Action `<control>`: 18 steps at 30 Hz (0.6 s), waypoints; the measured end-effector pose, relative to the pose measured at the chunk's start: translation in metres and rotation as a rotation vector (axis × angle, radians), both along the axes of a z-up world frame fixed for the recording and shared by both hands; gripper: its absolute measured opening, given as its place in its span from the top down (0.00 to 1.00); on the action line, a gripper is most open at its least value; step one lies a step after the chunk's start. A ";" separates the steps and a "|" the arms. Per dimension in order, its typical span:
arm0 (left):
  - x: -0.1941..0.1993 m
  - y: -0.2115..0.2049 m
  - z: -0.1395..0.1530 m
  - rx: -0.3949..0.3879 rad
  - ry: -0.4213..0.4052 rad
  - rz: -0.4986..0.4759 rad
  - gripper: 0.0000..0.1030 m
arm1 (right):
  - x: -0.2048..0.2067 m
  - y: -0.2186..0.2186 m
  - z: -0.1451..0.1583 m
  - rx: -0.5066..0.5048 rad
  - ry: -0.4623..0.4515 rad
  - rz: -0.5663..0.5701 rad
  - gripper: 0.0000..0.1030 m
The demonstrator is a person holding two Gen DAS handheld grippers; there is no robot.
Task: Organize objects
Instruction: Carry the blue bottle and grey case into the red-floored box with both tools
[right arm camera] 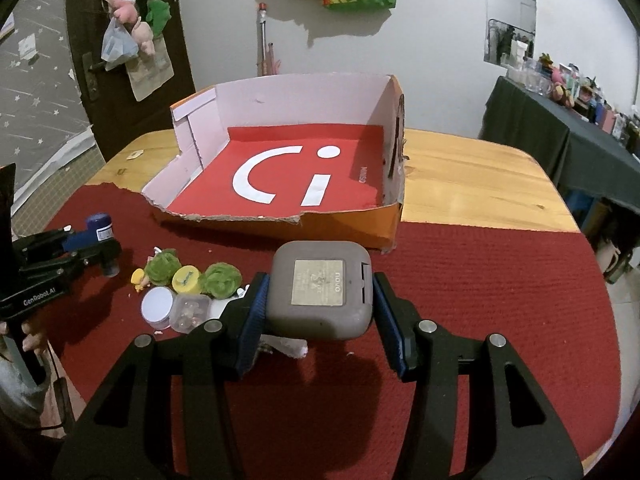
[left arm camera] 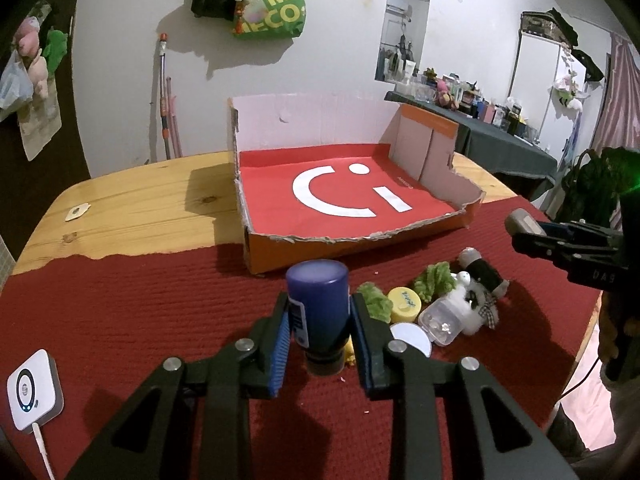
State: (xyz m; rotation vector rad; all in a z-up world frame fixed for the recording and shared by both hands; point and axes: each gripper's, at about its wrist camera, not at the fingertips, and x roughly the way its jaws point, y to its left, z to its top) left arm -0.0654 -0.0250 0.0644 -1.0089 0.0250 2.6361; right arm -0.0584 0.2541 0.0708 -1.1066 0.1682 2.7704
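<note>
Left gripper (left arm camera: 319, 322) tilted downward, raised off the surface, jaws clenched on a dark blue bottle (left arm camera: 320, 312) with its flat end facing the box. Right gripper (right arm camera: 318, 300) also pitched down and off the surface, jaws grasping a grey rounded-square case (right arm camera: 320, 290), label side up. In the right wrist view a hand (right arm camera: 32, 342) shows at the left edge, holding the left tool's handle.

Surface is a wooden table (right arm camera: 472, 176) with a red mat (right arm camera: 480, 300) over its near half. Torn orange cardboard box (left arm camera: 256, 256), red inside with a white logo, sits on the mat's far edge, nothing in it. Small pile on the mat between the grippers, just short of the box's near wall: yellow-lidded jar (left arm camera: 405, 304), two green fuzzy balls (right arm camera: 220, 278), clear plastic case (right arm camera: 190, 312), white round lid (right arm camera: 157, 306), white plush figure (left arm camera: 480, 300). White hub with cable (left arm camera: 34, 390) at the mat's left edge.

Room: white wall, green bag (left arm camera: 276, 4) hanging, dark door (right arm camera: 120, 40), cluttered side table with dark cloth (right arm camera: 560, 128).
</note>
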 end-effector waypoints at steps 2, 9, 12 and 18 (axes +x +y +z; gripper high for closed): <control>0.001 0.000 0.000 0.000 -0.001 -0.001 0.72 | 0.001 -0.001 0.001 0.002 0.002 0.001 0.52; -0.012 -0.002 0.013 0.013 -0.032 -0.044 0.72 | -0.006 0.001 0.015 0.002 0.020 0.017 0.52; -0.032 0.000 0.024 0.017 -0.071 -0.079 0.72 | -0.020 0.003 0.025 0.023 0.024 0.034 0.52; -0.079 0.016 0.033 -0.075 -0.142 -0.120 0.72 | -0.066 0.016 0.029 0.021 -0.037 0.065 0.52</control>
